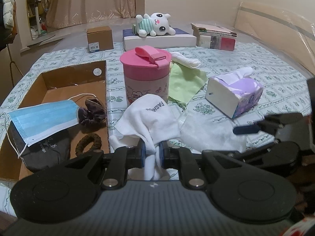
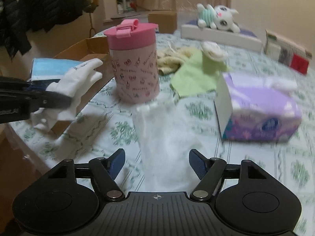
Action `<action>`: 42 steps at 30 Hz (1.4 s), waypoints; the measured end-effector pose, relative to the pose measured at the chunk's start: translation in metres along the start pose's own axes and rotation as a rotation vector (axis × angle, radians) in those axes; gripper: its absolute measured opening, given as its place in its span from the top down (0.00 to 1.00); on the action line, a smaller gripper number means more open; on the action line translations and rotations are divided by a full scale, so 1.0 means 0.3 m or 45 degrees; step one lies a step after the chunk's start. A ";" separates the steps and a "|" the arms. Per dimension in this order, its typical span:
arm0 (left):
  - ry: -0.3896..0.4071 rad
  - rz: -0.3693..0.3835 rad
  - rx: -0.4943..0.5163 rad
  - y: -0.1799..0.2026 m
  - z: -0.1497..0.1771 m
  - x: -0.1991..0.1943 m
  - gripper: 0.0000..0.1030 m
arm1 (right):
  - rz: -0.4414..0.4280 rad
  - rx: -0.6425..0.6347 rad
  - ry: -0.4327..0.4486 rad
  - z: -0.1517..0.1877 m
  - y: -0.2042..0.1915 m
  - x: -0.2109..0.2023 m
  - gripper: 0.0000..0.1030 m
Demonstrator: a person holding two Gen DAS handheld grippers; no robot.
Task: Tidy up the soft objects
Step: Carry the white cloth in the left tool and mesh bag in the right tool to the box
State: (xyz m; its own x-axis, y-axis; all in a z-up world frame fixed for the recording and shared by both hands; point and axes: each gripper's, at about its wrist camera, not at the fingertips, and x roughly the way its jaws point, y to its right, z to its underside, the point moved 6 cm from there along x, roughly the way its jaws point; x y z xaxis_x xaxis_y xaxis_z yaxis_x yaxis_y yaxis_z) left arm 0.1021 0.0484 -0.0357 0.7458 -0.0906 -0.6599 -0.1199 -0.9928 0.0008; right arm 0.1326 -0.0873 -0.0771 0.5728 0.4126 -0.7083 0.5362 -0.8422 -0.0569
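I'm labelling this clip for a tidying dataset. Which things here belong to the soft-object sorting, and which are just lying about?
Part of the job:
white sock, clamped in the left gripper
cardboard box holding face mask, scrunchie, hair tie
white cloth
green cloth
right gripper, open

Lying about:
pink cup
tissue pack
books
plush toy

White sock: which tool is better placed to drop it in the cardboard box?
Left. The left tool is already shut on the white sock, right beside the cardboard box. The right tool is open and holds nothing.
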 end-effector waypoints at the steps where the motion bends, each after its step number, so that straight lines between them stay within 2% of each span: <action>1: -0.002 -0.001 -0.001 -0.002 0.001 0.003 0.88 | 0.006 -0.043 0.000 -0.009 0.000 0.019 0.29; 5: -0.015 0.002 -0.009 -0.006 0.009 0.021 0.88 | -0.026 -0.135 -0.088 -0.006 0.010 0.100 0.26; 9: -0.031 0.009 -0.013 -0.008 0.015 0.040 0.88 | -0.068 -0.079 -0.132 0.001 0.034 0.122 0.27; 10: -0.033 0.010 -0.014 -0.008 0.016 0.043 0.88 | -0.064 -0.061 -0.135 0.000 0.040 0.118 0.37; 11: -0.033 0.011 -0.014 -0.009 0.017 0.044 0.88 | -0.050 -0.051 -0.131 0.000 0.046 0.111 0.54; 12: -0.034 0.013 -0.013 -0.008 0.016 0.045 0.88 | -0.039 -0.041 -0.126 0.001 0.052 0.104 0.63; 14: -0.032 0.014 -0.010 -0.005 0.015 0.043 0.88 | -0.042 -0.005 -0.133 0.004 0.058 0.093 0.92; 16: -0.026 0.016 -0.007 -0.003 0.013 0.034 0.88 | -0.040 0.016 -0.145 0.008 0.054 0.075 0.97; 27: 0.016 0.000 -0.002 0.004 0.014 -0.052 0.88 | -0.187 0.261 -0.090 0.024 0.024 -0.113 0.98; 35: 0.061 -0.025 -0.017 -0.004 0.010 -0.135 0.88 | -0.227 0.325 0.032 -0.042 0.002 -0.246 0.98; 42: 0.097 -0.053 -0.037 -0.041 0.007 -0.201 0.88 | -0.295 0.371 0.059 -0.058 -0.038 -0.298 0.98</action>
State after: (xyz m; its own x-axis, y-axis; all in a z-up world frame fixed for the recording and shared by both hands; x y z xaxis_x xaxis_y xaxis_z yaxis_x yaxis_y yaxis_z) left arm 0.0574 0.0662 0.0026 0.7974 -0.0534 -0.6010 -0.0694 -0.9976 -0.0033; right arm 0.0862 -0.1086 -0.0010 0.4883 0.6133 -0.6208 0.4596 -0.7855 -0.4145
